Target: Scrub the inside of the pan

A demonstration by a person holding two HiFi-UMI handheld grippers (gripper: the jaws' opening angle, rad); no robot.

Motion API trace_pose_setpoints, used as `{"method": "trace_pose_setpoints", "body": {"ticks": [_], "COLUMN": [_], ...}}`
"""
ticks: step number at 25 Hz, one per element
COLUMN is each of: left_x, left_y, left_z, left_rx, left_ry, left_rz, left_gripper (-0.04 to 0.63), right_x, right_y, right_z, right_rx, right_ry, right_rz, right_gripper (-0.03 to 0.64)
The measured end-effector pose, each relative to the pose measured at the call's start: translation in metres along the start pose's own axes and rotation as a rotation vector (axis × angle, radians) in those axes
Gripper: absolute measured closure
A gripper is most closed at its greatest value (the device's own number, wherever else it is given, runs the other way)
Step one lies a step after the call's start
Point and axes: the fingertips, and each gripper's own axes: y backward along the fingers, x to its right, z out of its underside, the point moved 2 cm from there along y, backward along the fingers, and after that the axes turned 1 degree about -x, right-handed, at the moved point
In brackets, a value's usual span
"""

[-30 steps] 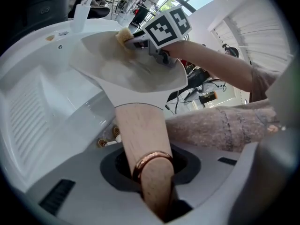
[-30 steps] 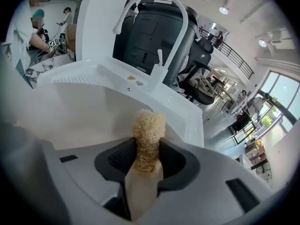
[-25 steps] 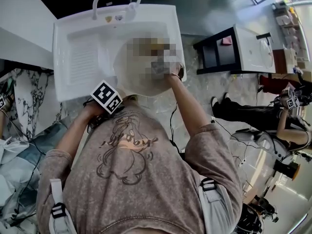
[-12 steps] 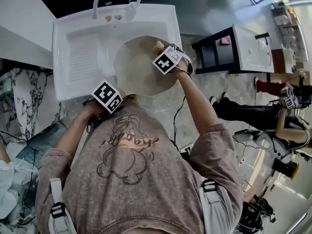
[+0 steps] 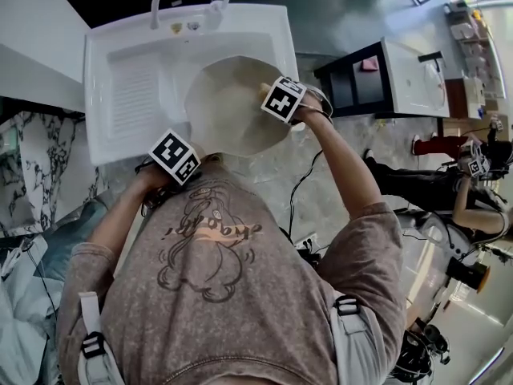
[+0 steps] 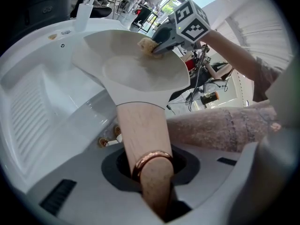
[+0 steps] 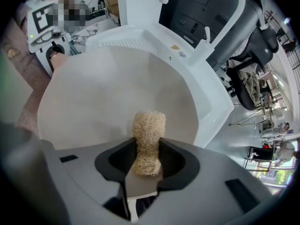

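Wooden pan handle (image 6: 140, 130) sits clamped tight between our left gripper (image 6: 151, 172) jaws; this props the pan (image 6: 136, 74) tilted over the sink (image 6: 28, 102), its bowl out ahead of those fingers. Our right gripper (image 7: 147, 168) pinches a loofah scrubber (image 7: 149, 130), tip poking beyond the fingers against the pan's inner wall. Likely mid-scrub near the rim.

Bright, even daylight; windows blown out behind, left gripper view. Strong fisheye warp, dark vignetted corners. Near gripper bodies soft-focused.
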Motion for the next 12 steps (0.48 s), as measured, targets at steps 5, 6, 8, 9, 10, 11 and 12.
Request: {"method": "trace_pose_setpoints", "body": {"ticks": [5, 6, 8, 9, 10, 11, 12], "left_x": [0.000, 0.000, 0.001, 0.002, 0.002, 0.003, 0.003], "left_y": [-0.001, -0.001, -0.001, -0.002, -0.002, -0.002, -0.002], "left_z": [0.000, 0.000, 0.000, 0.000, 0.000, -0.001, -0.001], "left_rx": [-0.001, -0.003, -0.006, -0.009, -0.011, -0.013, -0.014], "left_ry": [0.003, 0.001, -0.007, -0.011, -0.014, -0.015, -0.014], "left_rz": [0.000, -0.002, -0.009, -0.014, -0.017, -0.018, -0.016], "left_gripper": [0.489, 0.489, 0.489, 0.489, 0.489, 0.489, 0.491], "right_x": [-0.008, -0.012, -0.022, -0.027, -0.033, -0.039, -0.046], "right_y": [0.012, 0.011, 0.009, 0.008, 0.007, 0.007, 0.008], "right_z": [0.022, 0.019, 0.020, 0.020, 0.019, 0.019, 0.018], "right_rx": [-0.080, -0.063, -0.070, -0.071, -0.068, -0.068, -0.070], "right_ry": [-0.031, -0.017, 0.010, 0.027, 0.046, 0.065, 0.081], "right_rz": [-0.062, -0.080, -0.109, -0.127, -0.148, -0.171, -0.193], "right_gripper": [0.463, 0.463, 0.464, 0.465, 0.465, 0.465, 0.465]}}
